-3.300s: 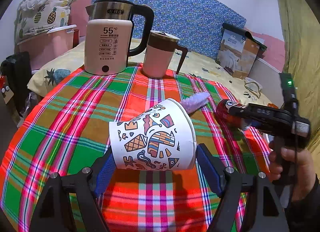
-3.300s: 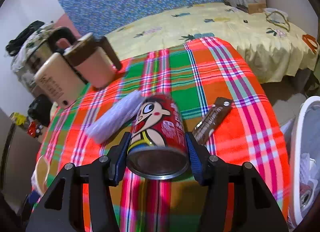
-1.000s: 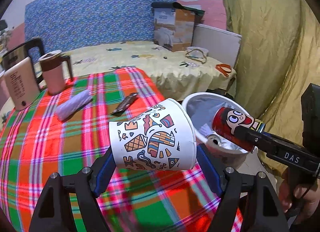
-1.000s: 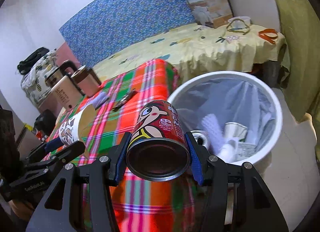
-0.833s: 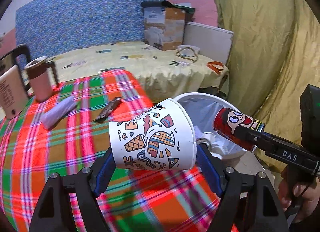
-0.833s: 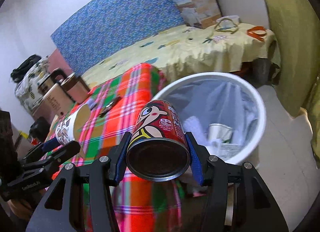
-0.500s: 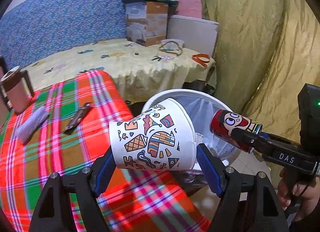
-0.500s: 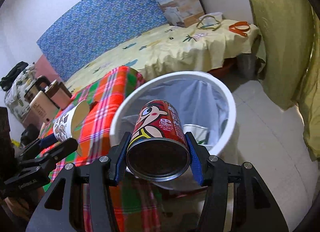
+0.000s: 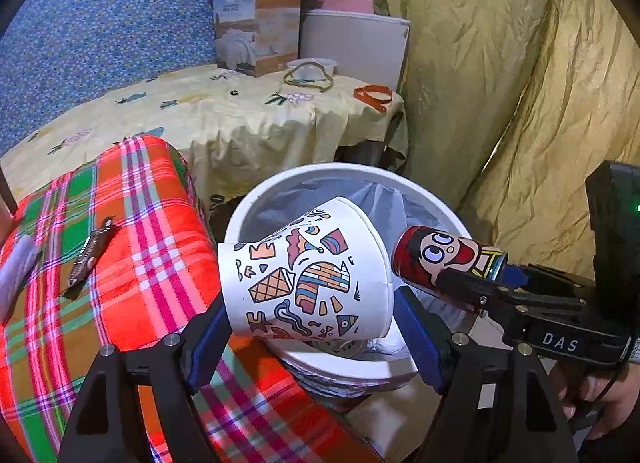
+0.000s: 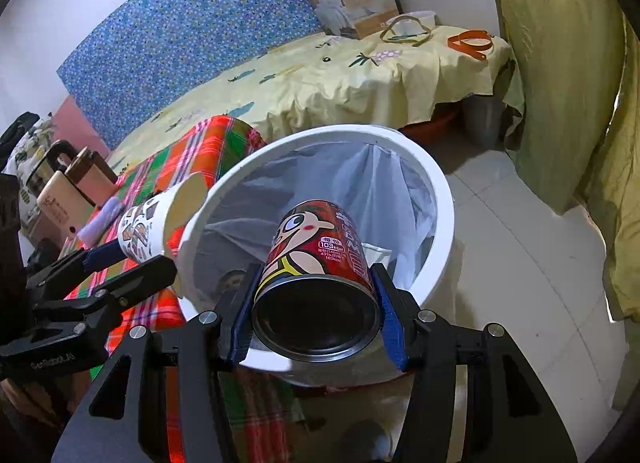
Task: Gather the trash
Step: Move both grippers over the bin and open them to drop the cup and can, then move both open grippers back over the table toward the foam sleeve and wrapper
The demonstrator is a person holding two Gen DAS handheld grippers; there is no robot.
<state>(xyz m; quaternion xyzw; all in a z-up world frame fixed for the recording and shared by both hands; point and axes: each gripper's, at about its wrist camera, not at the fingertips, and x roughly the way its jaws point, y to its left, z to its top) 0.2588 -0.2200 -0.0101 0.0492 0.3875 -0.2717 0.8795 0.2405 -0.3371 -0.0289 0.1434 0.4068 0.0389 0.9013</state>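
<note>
Paper cup (image 9: 308, 275) clamped sideways in our left gripper (image 9: 312, 319), at rim of white bin (image 9: 320, 177). Red can (image 10: 320, 259) clamped in our right gripper (image 10: 316, 323), over bin mouth. Wrapper (image 9: 90, 253) lies on plaid tablecloth (image 9: 160, 263).

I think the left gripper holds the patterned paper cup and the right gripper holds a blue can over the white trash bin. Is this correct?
Not quite: the can is red, not blue, as the right wrist view shows. The rest stands: the left gripper holds the patterned paper cup, and the right gripper holds the can over the white trash bin.
</note>
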